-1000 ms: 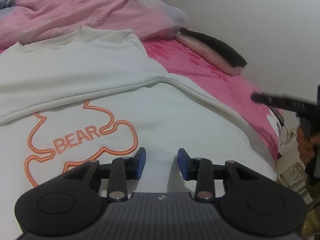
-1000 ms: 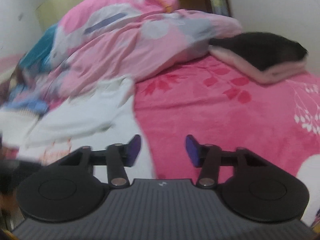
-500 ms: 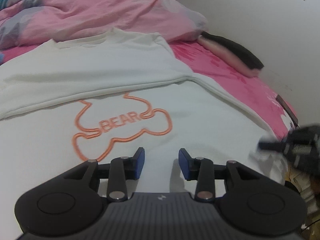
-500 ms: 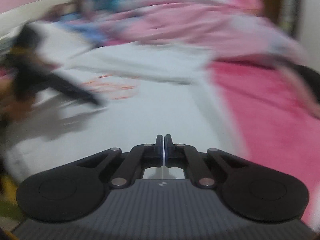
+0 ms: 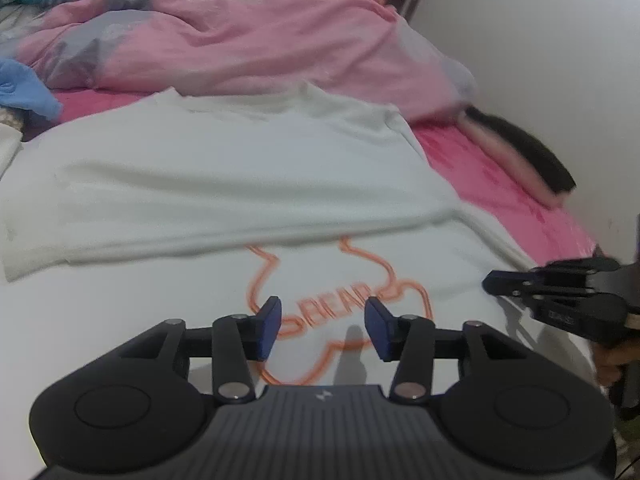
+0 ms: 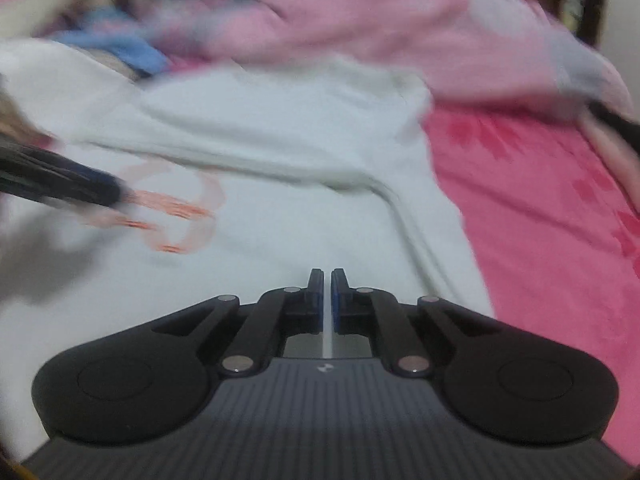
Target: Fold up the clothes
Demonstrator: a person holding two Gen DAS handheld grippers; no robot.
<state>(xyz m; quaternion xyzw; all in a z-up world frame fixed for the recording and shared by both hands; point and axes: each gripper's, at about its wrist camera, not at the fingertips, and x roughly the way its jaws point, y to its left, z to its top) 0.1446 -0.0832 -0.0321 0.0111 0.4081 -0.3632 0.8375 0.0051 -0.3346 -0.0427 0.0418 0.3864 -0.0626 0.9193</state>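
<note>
Shirt: your white T-shirt point(image 5: 224, 184) lies flat on the pink bedsheet point(image 5: 500, 176), spread across most of the bed, with a fold of its own cloth laid over the upper part.
Print: an orange bear outline point(image 5: 340, 300) with lettering inside sits on the shirt's front, directly ahead of your left tool; the right wrist view is blurred, and there the print point(image 6: 180, 212) shows only as smeared orange strokes.
Left gripper: your left gripper point(image 5: 321, 326) hovers over the print with its blue pads point(image 5: 267, 326) spread well apart and nothing between them.
Right gripper: your right gripper point(image 6: 327, 300) is low over the shirt near its right edge; its jaws are drawn almost together, only a thin slit showing, and no cloth is visibly pinched.
Cross views: your right gripper point(image 5: 560, 292) shows at the right of the left view, over the shirt's edge; your left one point(image 6: 60, 184) enters the right view as a dark blur.
Surroundings: a pink quilt point(image 5: 240, 32) is heaped beyond the collar, a blue cloth point(image 5: 24, 92) lies at far left, and a black and pink bundle point(image 5: 520, 152) rests by the white wall point(image 5: 540, 60).
</note>
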